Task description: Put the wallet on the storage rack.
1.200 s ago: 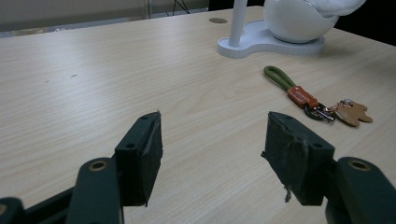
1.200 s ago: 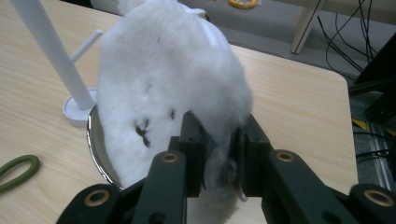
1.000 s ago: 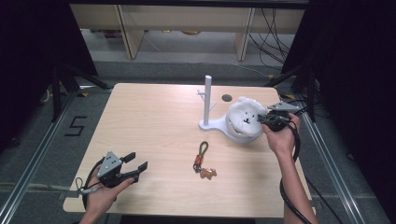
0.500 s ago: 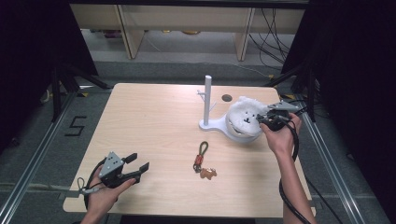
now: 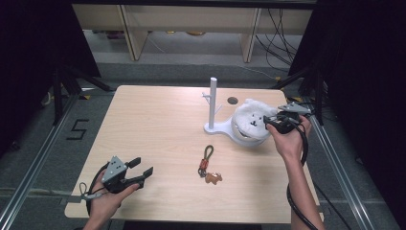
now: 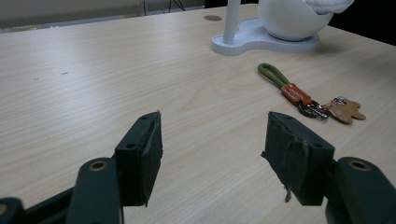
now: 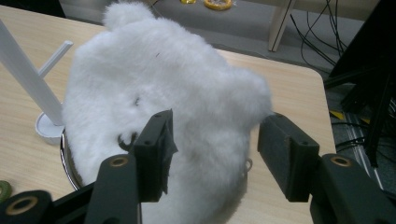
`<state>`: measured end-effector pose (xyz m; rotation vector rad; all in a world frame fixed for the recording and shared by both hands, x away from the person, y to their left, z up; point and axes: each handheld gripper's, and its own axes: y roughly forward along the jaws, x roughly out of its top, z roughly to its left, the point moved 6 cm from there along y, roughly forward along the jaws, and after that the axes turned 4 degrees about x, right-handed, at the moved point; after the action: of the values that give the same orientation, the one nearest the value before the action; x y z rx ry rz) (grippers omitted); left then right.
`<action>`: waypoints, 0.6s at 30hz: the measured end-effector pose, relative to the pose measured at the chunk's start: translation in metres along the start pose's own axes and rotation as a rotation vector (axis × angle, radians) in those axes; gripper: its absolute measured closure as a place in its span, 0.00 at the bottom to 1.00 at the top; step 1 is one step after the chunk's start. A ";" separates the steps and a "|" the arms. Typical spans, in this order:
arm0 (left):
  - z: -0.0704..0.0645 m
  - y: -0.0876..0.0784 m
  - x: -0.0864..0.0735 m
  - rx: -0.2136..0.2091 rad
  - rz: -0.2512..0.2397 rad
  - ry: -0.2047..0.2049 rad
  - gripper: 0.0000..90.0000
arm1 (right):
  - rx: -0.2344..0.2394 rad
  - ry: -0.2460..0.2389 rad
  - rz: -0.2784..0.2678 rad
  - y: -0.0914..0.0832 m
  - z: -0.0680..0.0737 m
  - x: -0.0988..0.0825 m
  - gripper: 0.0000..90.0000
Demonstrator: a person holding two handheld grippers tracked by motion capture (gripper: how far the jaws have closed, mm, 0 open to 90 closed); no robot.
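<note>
A fluffy white plush toy (image 5: 253, 116) with a small dark face lies in the bowl of a white stand (image 5: 225, 128), whose thin pole (image 5: 213, 103) has side pegs. My right gripper (image 5: 272, 120) hovers at the plush's right side, open, its jaws either side of the fur (image 7: 187, 107) without pressing it. A keychain (image 5: 208, 164) with a green loop, orange clasp and brown charm lies mid-table. My left gripper (image 5: 142, 172) rests low near the front left edge, open and holding nothing; ahead of it lies the keychain (image 6: 299, 93).
A small dark hole (image 5: 232, 100) sits in the tabletop behind the stand. The table's right edge (image 5: 313, 158) is close to my right arm. Shelves and cables stand on the floor beyond the far edge.
My right gripper has shifted very slightly at the plush. The left gripper, keychain and stand have not moved.
</note>
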<state>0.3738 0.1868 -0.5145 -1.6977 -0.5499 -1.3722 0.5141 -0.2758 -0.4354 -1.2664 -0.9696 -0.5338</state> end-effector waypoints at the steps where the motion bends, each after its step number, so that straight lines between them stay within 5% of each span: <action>1: -0.001 0.000 0.000 -0.004 -0.003 -0.017 0.40 | 0.005 0.002 -0.007 0.001 0.000 0.000 0.49; 5: 0.000 0.000 0.000 0.000 0.000 0.002 0.40 | -0.006 -0.003 -0.014 -0.001 -0.002 0.002 0.47; 7: -0.002 0.000 -0.001 -0.003 0.000 -0.030 0.40 | -0.024 -0.002 -0.017 -0.002 -0.003 0.002 0.45; 11: 0.000 0.000 0.000 0.000 0.002 0.003 0.40 | -0.029 -0.001 -0.015 -0.002 -0.004 0.002 0.44; 12: -0.002 0.000 -0.001 -0.003 0.001 -0.024 0.41 | -0.030 -0.001 -0.015 -0.002 -0.005 0.002 0.43; 18: -0.002 0.000 -0.001 -0.003 0.000 -0.023 0.40 | -0.043 0.002 -0.004 -0.006 -0.003 0.000 0.43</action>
<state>0.3727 0.1853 -0.5156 -1.7170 -0.5613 -1.3560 0.5103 -0.2805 -0.4326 -1.3019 -0.9636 -0.5619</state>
